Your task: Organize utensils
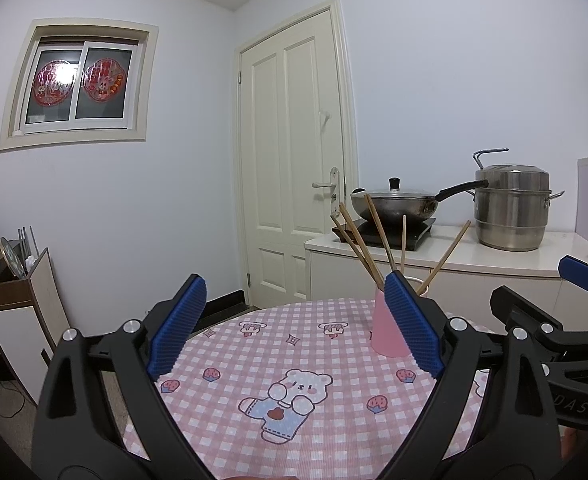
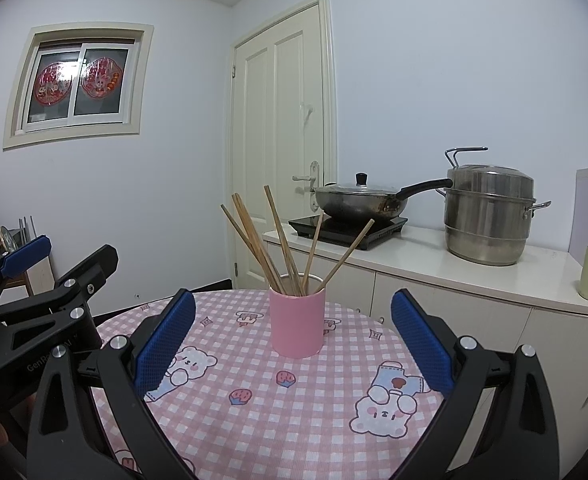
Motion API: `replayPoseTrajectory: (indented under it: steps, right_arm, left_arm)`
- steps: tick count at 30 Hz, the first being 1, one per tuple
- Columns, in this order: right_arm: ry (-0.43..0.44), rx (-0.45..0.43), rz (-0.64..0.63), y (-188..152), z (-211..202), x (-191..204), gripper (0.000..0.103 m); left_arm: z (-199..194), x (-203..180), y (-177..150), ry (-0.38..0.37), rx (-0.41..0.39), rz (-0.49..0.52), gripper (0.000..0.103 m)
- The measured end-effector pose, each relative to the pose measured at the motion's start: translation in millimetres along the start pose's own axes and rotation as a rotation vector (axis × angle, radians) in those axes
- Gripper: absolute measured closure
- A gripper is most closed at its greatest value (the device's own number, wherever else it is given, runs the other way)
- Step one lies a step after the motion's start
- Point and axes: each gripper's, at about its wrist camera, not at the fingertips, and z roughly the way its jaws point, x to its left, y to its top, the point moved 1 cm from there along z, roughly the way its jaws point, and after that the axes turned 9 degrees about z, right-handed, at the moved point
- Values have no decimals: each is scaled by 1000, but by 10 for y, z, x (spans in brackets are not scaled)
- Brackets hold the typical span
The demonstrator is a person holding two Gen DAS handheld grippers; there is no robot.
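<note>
Both tongs hang above a round table with a pink checked cloth. Right tongs: jaws spread wide, nothing between the blue pads. Left tongs: jaws equally wide, nothing held. A pink cup stands upright straight ahead of the right tongs, centred in the gap between its pads and apart from both. From the left tongs the cup sits ahead and to the right, partly hidden behind the right-hand pad; contact cannot be told. Wooden chopsticks stand in the cup, fanned out and leaning on its rim, tips well above it. The cloth ahead of the left tongs is bare up to the table's far edge. The cup stands near that far edge. Beyond the edge, to the right of both tongs, a counter carries a wok on a hob and a steel pot.
</note>
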Motion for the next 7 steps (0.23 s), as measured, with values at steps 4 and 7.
replayPoseTrajectory:
  steps: [4,7]
  right_arm:
    - [5,6,8,-4,12,-15,8]
    - [7,9,10,-5,18,-30,8]
  left_arm:
    - [-2,-1,-7,-2,0,-2,14]
    - [5,-2,-14,-1,1,-2,13]
